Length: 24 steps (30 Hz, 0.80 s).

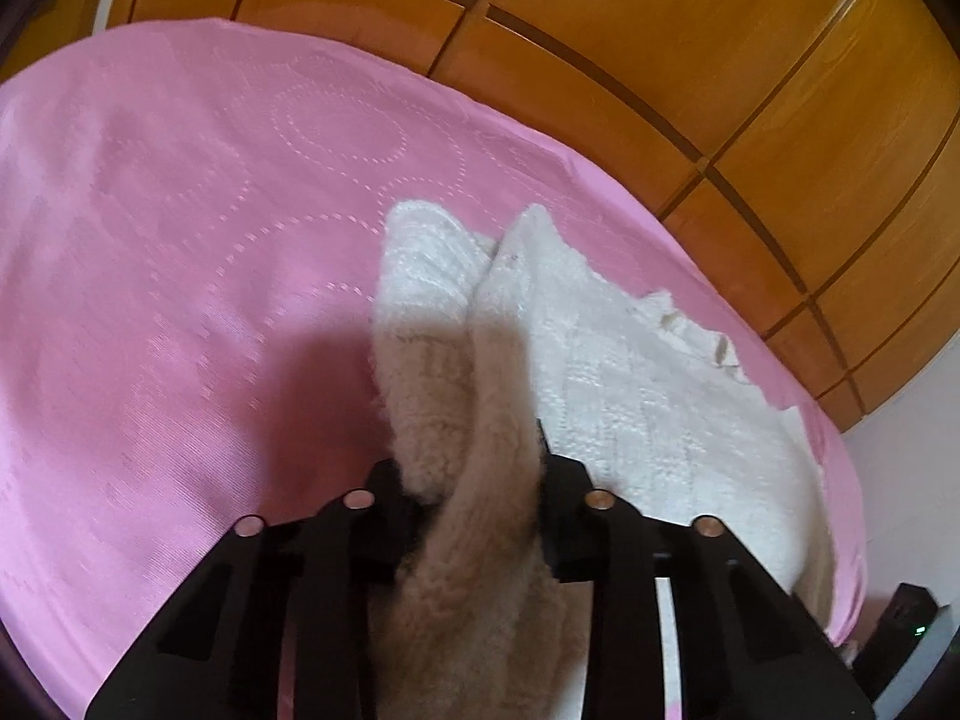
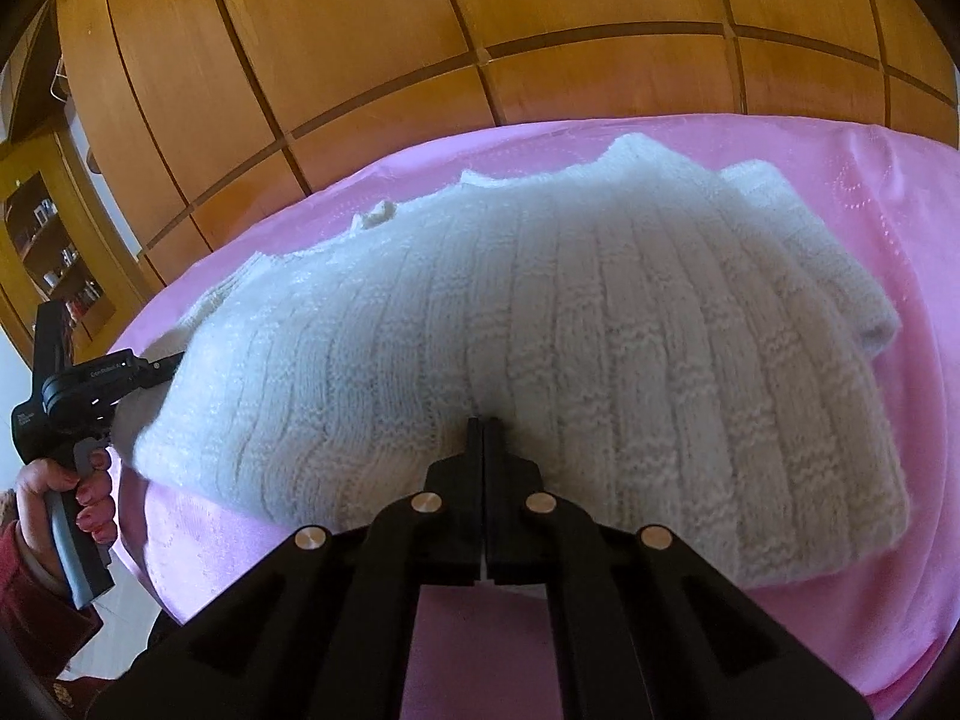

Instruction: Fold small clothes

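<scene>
A small white knitted sweater point(image 2: 540, 312) lies on a pink bedcover point(image 2: 840, 192). In the left wrist view my left gripper point(image 1: 474, 480) is shut on a bunched sleeve or edge of the sweater point(image 1: 630, 372), with a thick fold between its fingers. The same gripper point(image 2: 66, 396) shows at the far left of the right wrist view, at the sweater's left end. My right gripper point(image 2: 483, 426) has its fingers pressed together at the sweater's near hem, the tips sunk into the knit; it appears to pinch the fabric.
A wooden wardrobe point(image 2: 420, 48) with panelled doors stands right behind the bed. The pink cover point(image 1: 150, 240) stretches bare to the left of the sweater in the left wrist view. A shelf point(image 2: 48, 240) with small items is at the far left.
</scene>
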### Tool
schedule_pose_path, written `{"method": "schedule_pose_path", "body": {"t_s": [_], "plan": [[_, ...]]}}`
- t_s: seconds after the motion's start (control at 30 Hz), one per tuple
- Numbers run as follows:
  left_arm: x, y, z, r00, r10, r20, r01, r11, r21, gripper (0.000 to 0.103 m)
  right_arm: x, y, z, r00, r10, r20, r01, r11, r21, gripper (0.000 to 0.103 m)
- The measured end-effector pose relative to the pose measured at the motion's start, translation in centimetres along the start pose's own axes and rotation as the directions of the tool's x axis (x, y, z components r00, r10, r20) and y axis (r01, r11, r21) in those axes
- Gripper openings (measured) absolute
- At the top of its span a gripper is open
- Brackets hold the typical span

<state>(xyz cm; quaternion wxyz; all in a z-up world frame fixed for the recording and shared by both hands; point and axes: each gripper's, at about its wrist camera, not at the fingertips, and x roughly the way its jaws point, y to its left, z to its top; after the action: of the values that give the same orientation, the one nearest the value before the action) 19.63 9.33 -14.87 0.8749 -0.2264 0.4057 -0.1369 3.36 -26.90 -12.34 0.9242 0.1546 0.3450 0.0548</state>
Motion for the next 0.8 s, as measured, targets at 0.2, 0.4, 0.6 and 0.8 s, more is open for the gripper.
{"method": "schedule_pose_path", "body": {"t_s": [0.2, 0.4, 0.6, 0.8], "plan": [[-2.4, -1.9, 1.0, 0.995, -0.084, 0.045, 0.085, 0.996, -0.013, 0.024, 0.0, -0.3, -0.1, 1.000, 0.014, 0.009, -0.014, 1.000, 0.010, 0.000], [-4.8, -6.0, 1.8, 0.983, -0.166, 0.080, 0.162, 0.985, 0.054, 0.023, 0.0, -0.8, -0.1, 0.999, 0.037, 0.015, -0.038, 0.999, 0.028, 0.000], [-6.5, -9.0, 2.1, 0.970, -0.225, 0.093, 0.217, 0.972, 0.088, 0.022, -0.5, -1.6, 0.6, 0.996, 0.091, -0.002, -0.091, 0.993, 0.080, 0.000], [-7.3, -11.4, 2.4, 0.962, -0.259, 0.090, 0.248, 0.961, 0.118, 0.022, -2.6, -3.1, 1.3, 0.988, 0.136, 0.068, -0.145, 0.979, 0.145, 0.011]]}}
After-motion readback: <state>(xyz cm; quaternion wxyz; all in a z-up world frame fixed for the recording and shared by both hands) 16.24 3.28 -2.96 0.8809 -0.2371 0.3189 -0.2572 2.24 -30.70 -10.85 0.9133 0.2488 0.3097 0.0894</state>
